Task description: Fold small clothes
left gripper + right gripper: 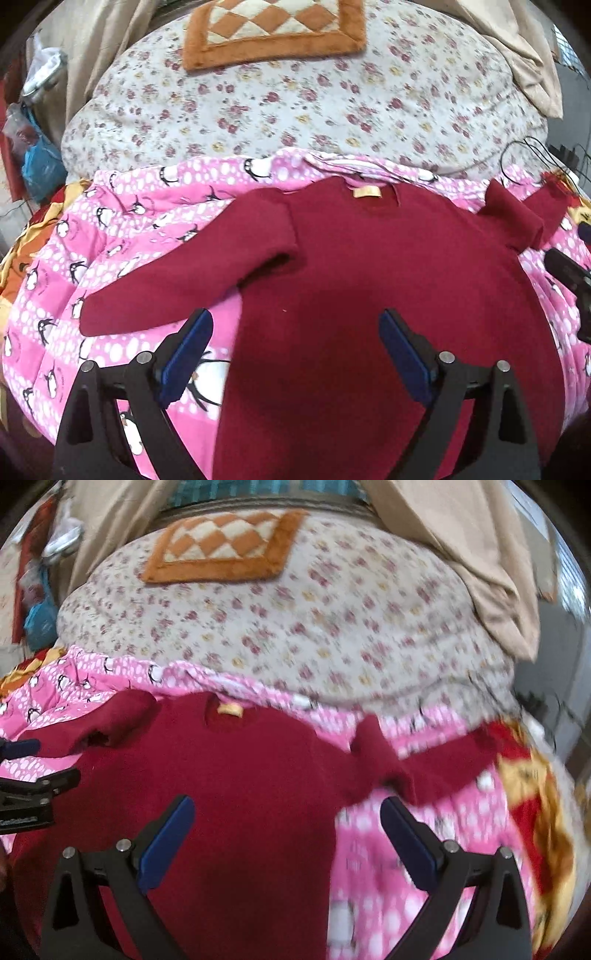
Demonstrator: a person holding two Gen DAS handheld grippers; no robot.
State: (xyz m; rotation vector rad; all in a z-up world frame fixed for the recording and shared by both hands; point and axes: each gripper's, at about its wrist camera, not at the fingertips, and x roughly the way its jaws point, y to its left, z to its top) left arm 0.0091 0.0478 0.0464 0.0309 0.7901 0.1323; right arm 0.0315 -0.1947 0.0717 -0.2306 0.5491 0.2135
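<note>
A dark red sweater (pixel 369 280) lies flat, neck to the far side, on a pink penguin-print blanket (pixel 140 229), a small tan label (pixel 365 192) at its collar. Its left sleeve (pixel 177 291) runs out to the near left across the pink; the right sleeve (pixel 517 218) is bunched and folded near the right edge, its end hard to make out. The hem is cut off at the near edge of both views.

The left gripper (pixel 295 354) hovers above the sweater's left side, jaws wide and holding nothing. The right gripper (pixel 286 838) hangs over its right side, jaws likewise wide and empty; that view is blurred, so the cloth's edges smear.

Beyond the blanket is a floral sheet (pixel 314 107) with an orange checked cushion (pixel 273 29) at the far end, partly cut off.
</note>
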